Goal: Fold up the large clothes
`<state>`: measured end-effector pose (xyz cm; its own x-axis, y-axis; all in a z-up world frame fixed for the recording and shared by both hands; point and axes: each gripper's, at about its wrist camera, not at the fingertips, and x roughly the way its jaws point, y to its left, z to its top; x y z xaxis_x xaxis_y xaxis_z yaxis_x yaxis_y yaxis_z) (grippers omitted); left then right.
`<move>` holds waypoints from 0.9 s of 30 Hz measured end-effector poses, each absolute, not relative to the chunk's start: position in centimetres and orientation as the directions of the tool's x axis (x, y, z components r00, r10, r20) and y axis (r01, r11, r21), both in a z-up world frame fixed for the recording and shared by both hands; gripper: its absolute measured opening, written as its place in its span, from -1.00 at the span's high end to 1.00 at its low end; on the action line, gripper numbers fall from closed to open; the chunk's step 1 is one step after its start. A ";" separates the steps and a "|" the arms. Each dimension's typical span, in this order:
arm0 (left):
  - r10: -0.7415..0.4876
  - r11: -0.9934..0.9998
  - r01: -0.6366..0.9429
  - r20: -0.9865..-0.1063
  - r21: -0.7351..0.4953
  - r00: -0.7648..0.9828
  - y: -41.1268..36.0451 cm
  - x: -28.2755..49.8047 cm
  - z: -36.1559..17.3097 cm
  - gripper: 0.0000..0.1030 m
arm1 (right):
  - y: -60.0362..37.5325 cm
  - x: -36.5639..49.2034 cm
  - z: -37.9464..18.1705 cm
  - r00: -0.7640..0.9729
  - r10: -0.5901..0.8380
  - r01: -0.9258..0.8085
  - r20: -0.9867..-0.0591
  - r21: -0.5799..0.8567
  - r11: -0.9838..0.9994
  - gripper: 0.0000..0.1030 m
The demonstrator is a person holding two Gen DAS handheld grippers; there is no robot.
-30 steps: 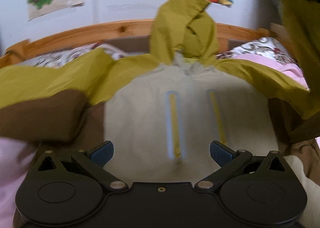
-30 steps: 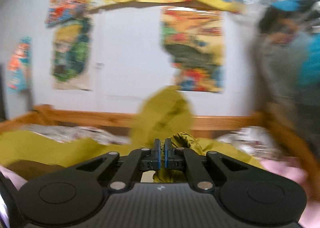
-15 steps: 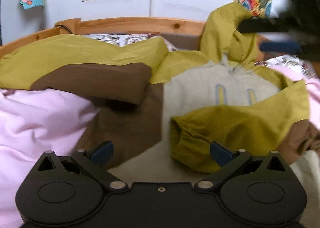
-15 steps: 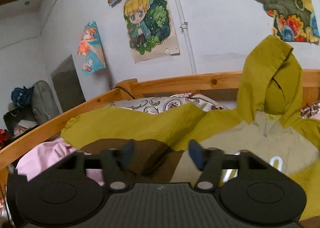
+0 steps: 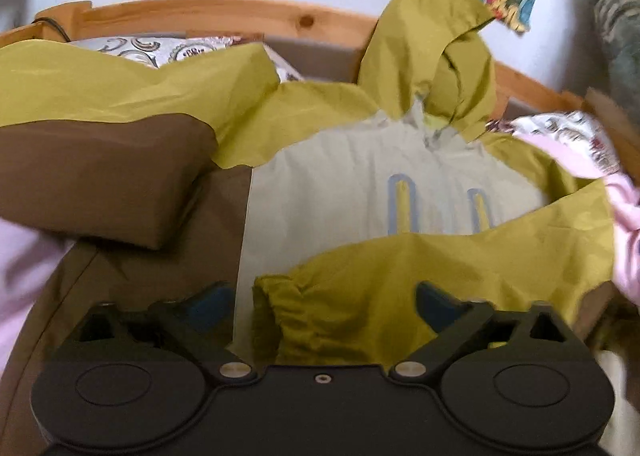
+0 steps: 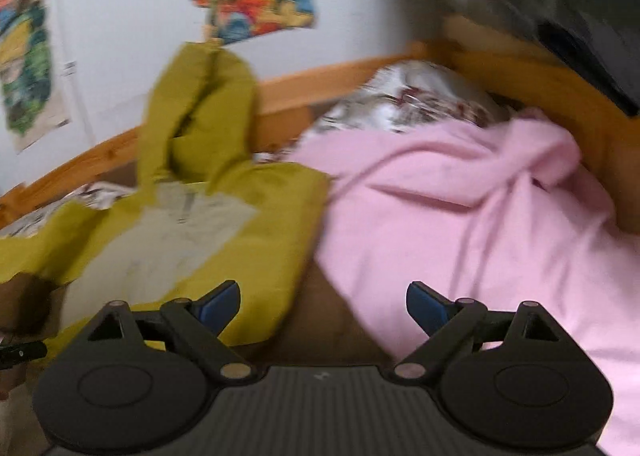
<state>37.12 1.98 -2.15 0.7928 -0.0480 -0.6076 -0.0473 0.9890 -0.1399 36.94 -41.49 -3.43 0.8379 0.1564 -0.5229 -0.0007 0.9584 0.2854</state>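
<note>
Left wrist view: your left claw (image 5: 322,302) is spread wide and empty. The jacket (image 5: 352,171) lies flat on the bed, hood away from you; the unfolded sleeve (image 5: 104,103) runs crosswise to its left.

Right wrist view: your right claw (image 6: 323,306) gapes empty over the jacket's right edge, beside the pink blanket (image 6: 460,215).

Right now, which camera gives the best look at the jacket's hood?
The left wrist view: the hood stands sharp and whole against the wooden bed frame, above the jacket. The right wrist view shows it too, but blurred and off to the left.
</note>
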 end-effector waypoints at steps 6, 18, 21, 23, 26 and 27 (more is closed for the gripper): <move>0.064 0.998 -0.063 -0.575 0.022 0.816 0.3 37.8 -2.5 0.66 | -42.2 38.9 -3.9 0.853 0.128 0.022 -0.506 0.280 0.960 -0.81; 0.295 0.955 -0.263 -0.455 0.133 0.840 3.6 33.0 -0.9 0.82 | -39.0 44.2 -4.8 0.842 0.206 -0.098 -0.498 0.234 0.967 -0.77; 0.288 0.958 -0.260 -0.464 0.125 0.838 3.5 33.1 -1.0 0.81 | -38.9 46.5 -6.2 0.795 0.290 -0.138 -0.532 0.307 0.942 -0.63; 0.290 0.957 -0.266 -0.470 0.119 0.833 3.7 33.4 -1.0 0.81 | -38.6 47.7 -6.9 0.779 0.321 -0.158 -0.538 0.327 0.932 -0.57; 0.317 0.947 -0.298 -0.484 0.119 0.816 4.0 32.9 -1.0 0.82 | -38.0 49.3 -7.0 0.787 0.311 -0.160 -0.532 0.311 0.937 -0.57; 0.332 0.942 -0.312 -0.482 0.124 0.811 4.0 32.5 -1.1 0.82 | -37.8 50.0 -6.9 0.782 0.314 -0.162 -0.539 0.311 0.936 -0.57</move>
<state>32.45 4.02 -1.09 0.8110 0.3317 -0.4819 -0.3116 0.9421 0.1240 49.97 -37.82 -6.93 0.7817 0.3142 -0.5387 -0.1619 0.9364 0.3113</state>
